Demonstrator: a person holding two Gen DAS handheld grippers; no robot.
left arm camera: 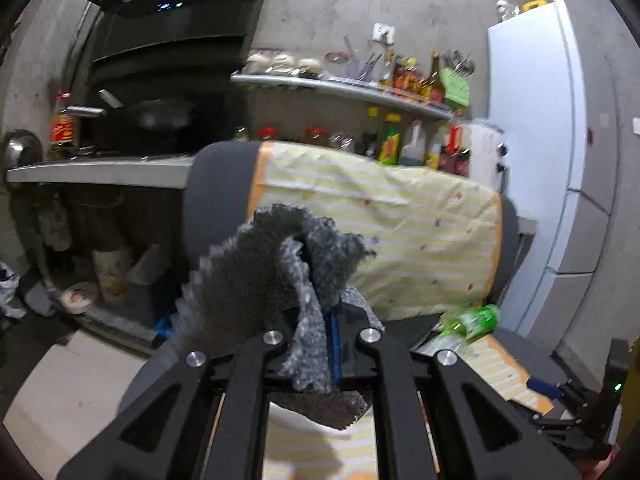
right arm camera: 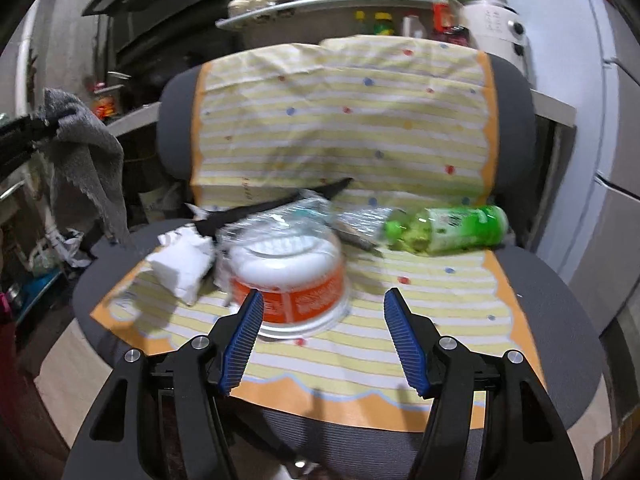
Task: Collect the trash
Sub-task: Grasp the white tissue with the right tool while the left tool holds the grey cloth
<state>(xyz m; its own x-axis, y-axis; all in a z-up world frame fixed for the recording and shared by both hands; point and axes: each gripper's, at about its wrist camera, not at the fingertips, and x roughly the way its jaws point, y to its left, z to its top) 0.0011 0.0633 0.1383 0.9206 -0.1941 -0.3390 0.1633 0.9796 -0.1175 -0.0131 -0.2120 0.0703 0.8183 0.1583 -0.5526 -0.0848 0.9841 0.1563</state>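
Right tongs (right arm camera: 324,344) spread wide before the bowl (right arm camera: 294,280) at twelve o'clock; left tongs (left arm camera: 320,344) pinching a rag (left arm camera: 276,268). A skewed grip could tip it.

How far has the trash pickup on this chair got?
Early. In hand: the left tongs are shut on a grey rag, lifted off the seat. The right tongs are open, empty, facing the orange-and-white bowl. Left: that bowl, white crumpled paper, green bottle.

I am facing a grey concrete wall (left arm camera: 332,4) filling the top of the frame, with a dark range hood (left arm camera: 176,4) hanging upper left and a white fridge (left arm camera: 532,120) standing right.
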